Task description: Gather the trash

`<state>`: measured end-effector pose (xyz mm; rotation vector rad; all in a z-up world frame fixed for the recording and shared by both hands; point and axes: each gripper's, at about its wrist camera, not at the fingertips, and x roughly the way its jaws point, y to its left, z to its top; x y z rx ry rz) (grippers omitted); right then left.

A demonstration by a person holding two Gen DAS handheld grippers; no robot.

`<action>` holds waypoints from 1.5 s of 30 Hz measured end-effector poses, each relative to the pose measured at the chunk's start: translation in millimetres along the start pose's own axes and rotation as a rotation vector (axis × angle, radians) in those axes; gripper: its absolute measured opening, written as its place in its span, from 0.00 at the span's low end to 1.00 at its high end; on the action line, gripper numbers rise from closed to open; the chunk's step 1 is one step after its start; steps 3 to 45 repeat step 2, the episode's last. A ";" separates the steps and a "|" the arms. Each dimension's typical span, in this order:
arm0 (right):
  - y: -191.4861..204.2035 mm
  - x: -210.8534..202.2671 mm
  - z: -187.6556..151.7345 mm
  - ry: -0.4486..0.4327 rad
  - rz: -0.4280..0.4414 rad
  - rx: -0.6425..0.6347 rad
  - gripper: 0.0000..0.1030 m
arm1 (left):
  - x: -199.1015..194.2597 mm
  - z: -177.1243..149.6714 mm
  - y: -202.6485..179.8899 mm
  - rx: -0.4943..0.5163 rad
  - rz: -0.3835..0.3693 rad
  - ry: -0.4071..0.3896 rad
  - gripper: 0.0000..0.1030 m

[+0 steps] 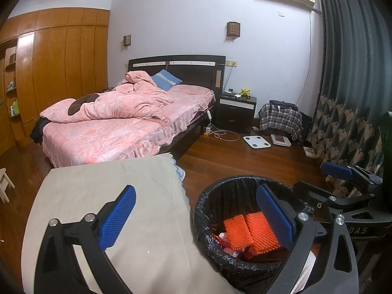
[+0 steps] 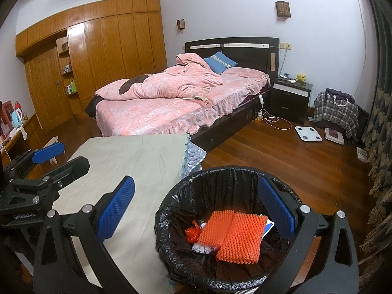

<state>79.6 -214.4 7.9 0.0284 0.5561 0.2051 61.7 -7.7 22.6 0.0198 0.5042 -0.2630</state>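
Bin: one round trash bin [image 2: 220, 220] lined with a black bag, standing on the wood floor just beside the cloth-covered table [image 2: 137, 161].
Trash: two orange bumpy pads [image 2: 235, 235] lie side by side inside the bin, long axes running toward the bed [image 2: 171, 112]; one red wrapper [image 2: 192, 231] and one white crumpled piece [image 2: 202, 248] sit beside them.
Left gripper [image 1: 196, 215]: fingers spread wide, empty, over the bin's table-side rim.
Right gripper [image 2: 196, 205]: spread wide, empty, over the bin.
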 end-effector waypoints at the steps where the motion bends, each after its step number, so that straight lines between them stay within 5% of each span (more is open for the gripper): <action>1: -0.2 -0.1 -0.1 0.000 0.000 0.001 0.95 | 0.7 -0.4 0.7 -0.001 0.001 0.001 0.94; 45: 0.1 0.0 0.2 0.001 0.000 0.001 0.95 | 0.0 -1.0 1.6 -0.001 0.001 0.001 0.94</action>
